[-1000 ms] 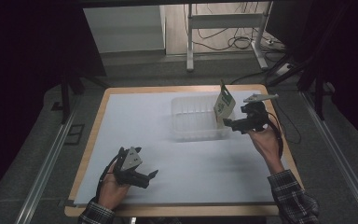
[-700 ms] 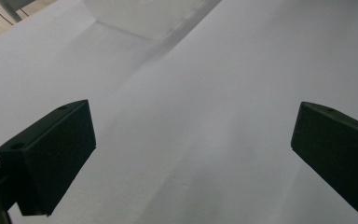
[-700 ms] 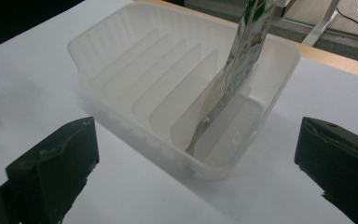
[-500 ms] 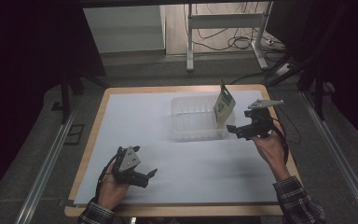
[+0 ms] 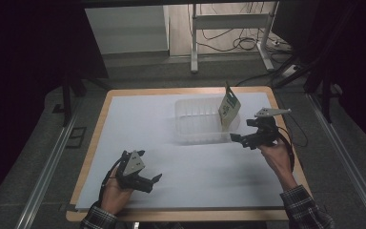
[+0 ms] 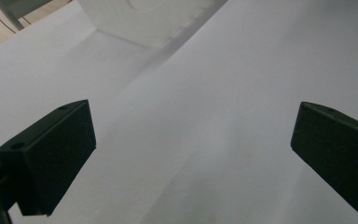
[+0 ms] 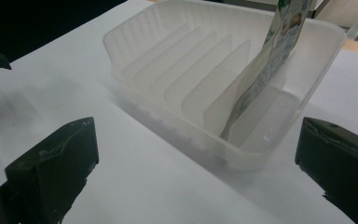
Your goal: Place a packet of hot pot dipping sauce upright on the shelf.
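High view has the packet [image 5: 229,109] standing tilted in the end slot of the clear slotted tray [image 5: 195,125] on the white worktop [image 5: 190,167], leaning on the tray's right wall, so the placing part looks done to me. Right tool [image 5: 238,139] sits just beside the tray with its jaws spread wide and nothing between them; the right gripper view shows the packet well clear of them. Left tool [image 5: 156,180] rests near the front edge, wide open and empty too, so there's probably nothing left but pulling back.
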The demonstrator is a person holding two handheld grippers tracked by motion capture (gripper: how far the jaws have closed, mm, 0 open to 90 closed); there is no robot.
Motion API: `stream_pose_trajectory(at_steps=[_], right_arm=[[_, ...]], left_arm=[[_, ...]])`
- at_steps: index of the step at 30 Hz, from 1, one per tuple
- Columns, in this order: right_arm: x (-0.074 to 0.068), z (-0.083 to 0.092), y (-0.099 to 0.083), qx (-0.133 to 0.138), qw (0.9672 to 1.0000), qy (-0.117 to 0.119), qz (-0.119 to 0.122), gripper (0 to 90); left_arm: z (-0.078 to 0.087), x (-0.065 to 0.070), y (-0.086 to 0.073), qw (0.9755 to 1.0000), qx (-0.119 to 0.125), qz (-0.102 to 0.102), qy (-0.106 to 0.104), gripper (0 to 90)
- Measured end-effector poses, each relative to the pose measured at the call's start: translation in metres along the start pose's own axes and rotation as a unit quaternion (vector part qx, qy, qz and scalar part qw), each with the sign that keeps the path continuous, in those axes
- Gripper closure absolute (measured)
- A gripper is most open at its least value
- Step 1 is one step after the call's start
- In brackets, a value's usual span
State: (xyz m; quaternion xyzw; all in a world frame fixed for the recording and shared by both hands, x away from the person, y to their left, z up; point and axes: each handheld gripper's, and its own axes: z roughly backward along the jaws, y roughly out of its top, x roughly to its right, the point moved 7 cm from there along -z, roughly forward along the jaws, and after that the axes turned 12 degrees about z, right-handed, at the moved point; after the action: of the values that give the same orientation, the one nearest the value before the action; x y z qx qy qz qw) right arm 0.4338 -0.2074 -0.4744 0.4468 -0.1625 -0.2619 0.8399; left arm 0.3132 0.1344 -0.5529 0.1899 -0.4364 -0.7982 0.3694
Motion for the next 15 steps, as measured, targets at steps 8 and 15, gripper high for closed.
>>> stream_pose_trajectory(at_steps=[8,15], right_arm=[[-0.005,0.0,-0.018,-0.028,0.9996,-0.006,-0.006,0.0],[-0.011,0.004,-0.027,-0.036,0.9992,-0.014,-0.005,0.0]], left_arm=[[-0.001,0.001,0.0,1.0,-0.003,-0.004,-0.002,0.0],[-0.002,0.002,-0.001,0.9999,-0.007,-0.008,-0.003,0.0]])
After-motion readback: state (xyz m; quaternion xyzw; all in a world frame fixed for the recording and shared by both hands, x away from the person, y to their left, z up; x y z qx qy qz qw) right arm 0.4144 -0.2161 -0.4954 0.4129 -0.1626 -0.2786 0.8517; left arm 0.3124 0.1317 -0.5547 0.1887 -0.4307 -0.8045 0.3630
